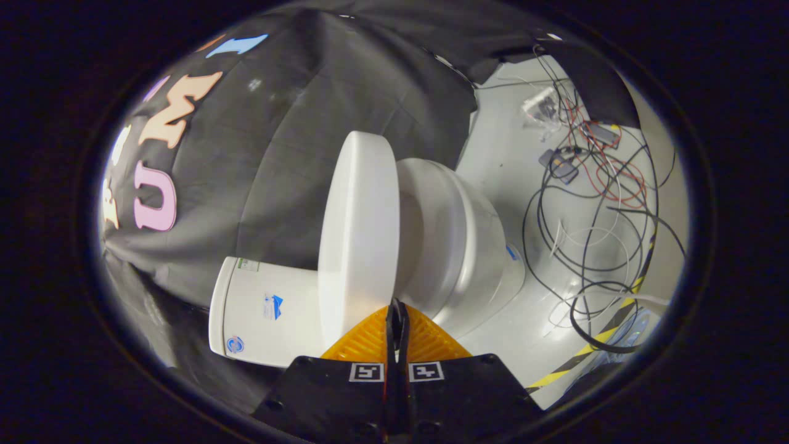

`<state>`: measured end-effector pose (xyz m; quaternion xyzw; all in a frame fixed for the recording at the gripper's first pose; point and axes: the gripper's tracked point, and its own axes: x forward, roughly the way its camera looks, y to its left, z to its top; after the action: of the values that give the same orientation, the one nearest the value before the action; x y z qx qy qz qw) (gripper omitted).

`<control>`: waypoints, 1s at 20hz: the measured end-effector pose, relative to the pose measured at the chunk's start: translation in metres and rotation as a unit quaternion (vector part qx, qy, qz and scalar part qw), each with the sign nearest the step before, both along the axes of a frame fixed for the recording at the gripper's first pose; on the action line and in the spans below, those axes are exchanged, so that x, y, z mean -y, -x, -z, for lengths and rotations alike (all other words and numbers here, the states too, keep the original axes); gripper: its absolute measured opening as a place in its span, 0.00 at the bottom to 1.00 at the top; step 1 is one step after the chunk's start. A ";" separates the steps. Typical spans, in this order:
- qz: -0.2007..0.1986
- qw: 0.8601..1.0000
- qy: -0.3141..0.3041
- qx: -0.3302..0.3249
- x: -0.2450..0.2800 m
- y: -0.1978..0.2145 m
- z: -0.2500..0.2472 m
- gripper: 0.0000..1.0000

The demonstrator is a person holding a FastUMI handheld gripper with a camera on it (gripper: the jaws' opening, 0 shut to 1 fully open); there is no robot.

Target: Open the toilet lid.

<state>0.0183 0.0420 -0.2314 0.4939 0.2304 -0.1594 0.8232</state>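
White toilet [456,240] lies tilted across view, black cloth wall [296,142] behind it, lid [360,234] raised off the bowl, tank [265,311] left of lid. Gripper [397,308] fingers pressed together, empty, tips at lid's near edge. Cable tangle [598,203] on floor, right.

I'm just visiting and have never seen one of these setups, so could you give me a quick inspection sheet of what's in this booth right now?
Surface: pale grey floor, yellow-black hazard tape at one side.
Job's things: white ceramic toilet bowl; its white plastic lid raised clear of the bowl; white cistern behind the lid.
Clutter: small electronic boxes on the floor.
Tongs: fingers closed together, tips at the lid's edge; whether they pinch it, cannot tell.
Cables: black, red and white wires tangled loosely on the floor beyond the bowl.
Surroundings: black cloth wall behind the toilet.
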 end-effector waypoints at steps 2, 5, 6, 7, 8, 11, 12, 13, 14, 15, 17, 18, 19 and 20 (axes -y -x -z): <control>0.001 1.000 0.021 -0.005 -0.004 0.001 -0.013 0.00; -0.002 0.999 0.051 -0.008 -0.011 0.000 -0.031 0.00; -0.004 0.998 0.065 -0.010 -0.012 -0.001 -0.036 0.00; -0.006 0.997 0.077 -0.015 -0.013 -0.001 -0.039 0.00; -0.002 0.996 0.087 -0.018 -0.014 -0.002 -0.044 0.01; 0.001 0.994 0.111 -0.022 -0.021 -0.004 -0.059 0.01; 0.000 0.992 0.123 -0.022 -0.022 -0.006 -0.064 0.00; 0.000 0.991 0.132 -0.023 -0.025 -0.007 -0.069 0.00; 0.001 0.990 0.141 -0.025 -0.026 -0.008 -0.074 0.01; 0.001 0.989 0.148 -0.026 -0.028 -0.009 -0.077 0.00; 0.006 0.988 0.155 -0.029 -0.031 -0.010 -0.081 0.01; 0.012 0.987 0.156 -0.031 -0.030 -0.010 -0.082 0.01; 0.015 0.986 0.160 -0.034 -0.031 -0.010 -0.082 0.01; 0.021 0.986 0.164 -0.035 -0.032 -0.011 -0.084 0.00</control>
<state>0.0289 0.0740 -0.1476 0.3510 0.2200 -0.2293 0.8808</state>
